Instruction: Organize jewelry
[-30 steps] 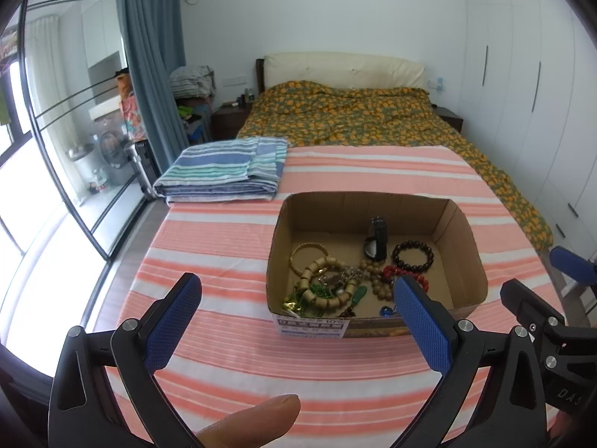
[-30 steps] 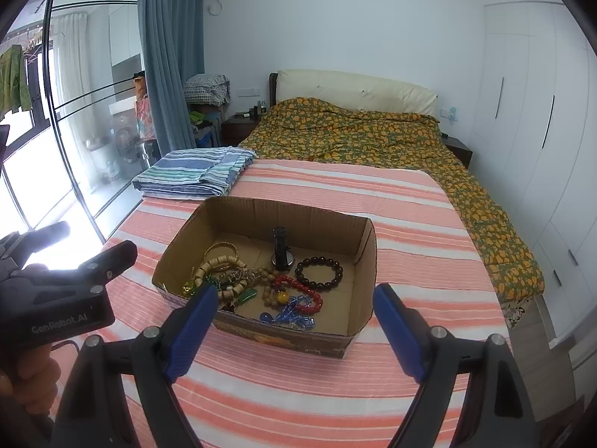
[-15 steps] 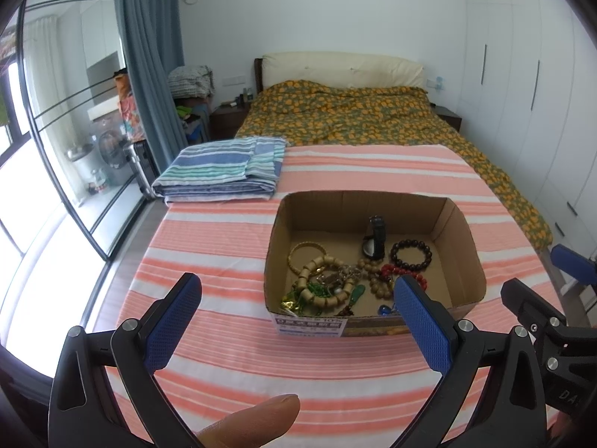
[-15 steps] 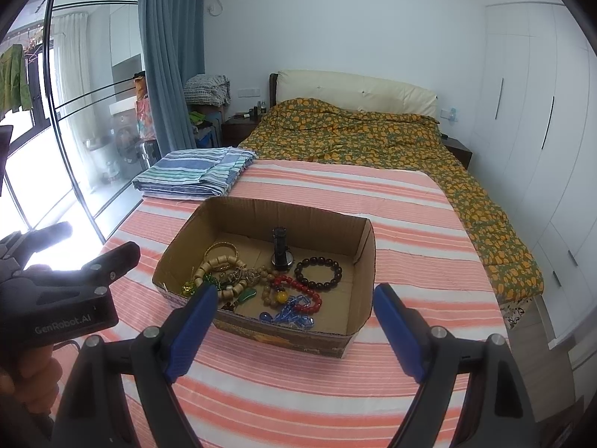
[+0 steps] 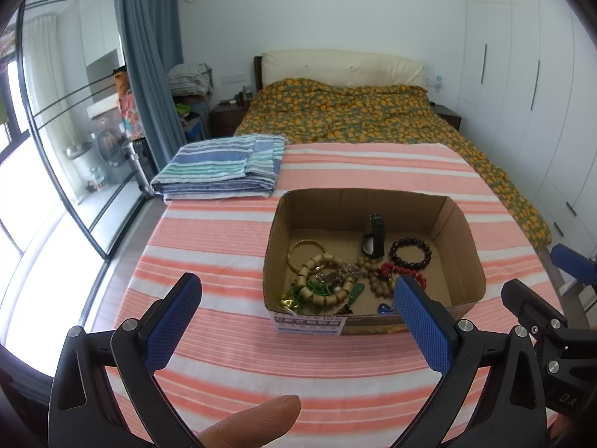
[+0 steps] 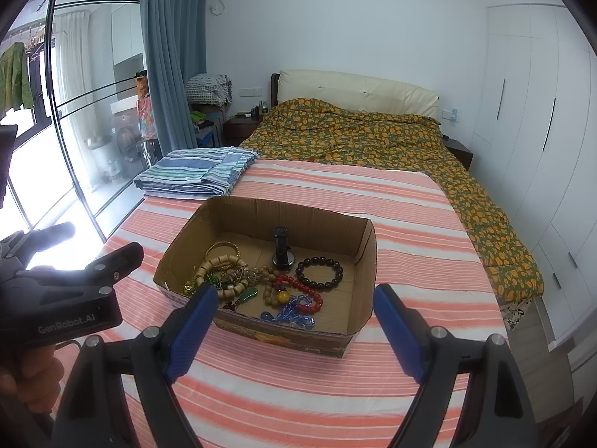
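On the striped cloth [image 6: 283, 384] sits the box [image 6: 363, 246], jewelry [image 6: 261, 280] heaped inside. Near its front, left gripper [image 5: 298, 321] and right gripper [image 6: 294, 321] both gape wide, empty.

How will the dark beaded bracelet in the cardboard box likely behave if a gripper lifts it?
The dark beaded bracelet looks strung from round beads, so it would probably sag out of its ring shape. The glossy beads may slip. Lying apart from the tangled pile, it should lift free.

Ahead of my gripper, the table [image 5: 231, 339] wears an orange-striped cloth; on it sit a cardboard box [image 5: 462, 246] and, farther left, folded striped sheets [image 5: 220, 166].
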{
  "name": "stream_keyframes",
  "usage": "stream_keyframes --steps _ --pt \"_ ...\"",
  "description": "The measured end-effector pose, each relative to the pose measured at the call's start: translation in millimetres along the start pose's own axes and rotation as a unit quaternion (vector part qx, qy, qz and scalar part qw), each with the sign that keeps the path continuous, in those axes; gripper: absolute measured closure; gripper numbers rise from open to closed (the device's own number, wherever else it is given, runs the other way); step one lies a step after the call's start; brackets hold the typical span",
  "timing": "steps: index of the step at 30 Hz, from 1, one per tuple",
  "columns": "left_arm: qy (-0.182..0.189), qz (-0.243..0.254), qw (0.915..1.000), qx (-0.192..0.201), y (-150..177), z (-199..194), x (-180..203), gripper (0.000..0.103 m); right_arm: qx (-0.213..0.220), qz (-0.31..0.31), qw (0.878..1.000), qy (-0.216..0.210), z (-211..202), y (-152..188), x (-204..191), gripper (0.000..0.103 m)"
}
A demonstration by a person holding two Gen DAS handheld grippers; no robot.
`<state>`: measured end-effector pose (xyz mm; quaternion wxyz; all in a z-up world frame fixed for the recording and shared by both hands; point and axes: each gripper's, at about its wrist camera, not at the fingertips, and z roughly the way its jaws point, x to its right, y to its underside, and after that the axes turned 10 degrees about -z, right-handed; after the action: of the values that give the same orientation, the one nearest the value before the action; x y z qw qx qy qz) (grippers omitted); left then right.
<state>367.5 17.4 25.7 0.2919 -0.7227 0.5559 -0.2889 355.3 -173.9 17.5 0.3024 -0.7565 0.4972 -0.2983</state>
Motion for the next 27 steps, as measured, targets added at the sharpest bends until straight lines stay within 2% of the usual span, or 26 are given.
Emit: stream_keyframes --steps 27 --pt "0.007 -0.003 0.9999 -0.014 1.0 4.6 2.7 0.000 -0.004 0.001 1.000 0.000 -1.4 3.0 3.7 0.016"
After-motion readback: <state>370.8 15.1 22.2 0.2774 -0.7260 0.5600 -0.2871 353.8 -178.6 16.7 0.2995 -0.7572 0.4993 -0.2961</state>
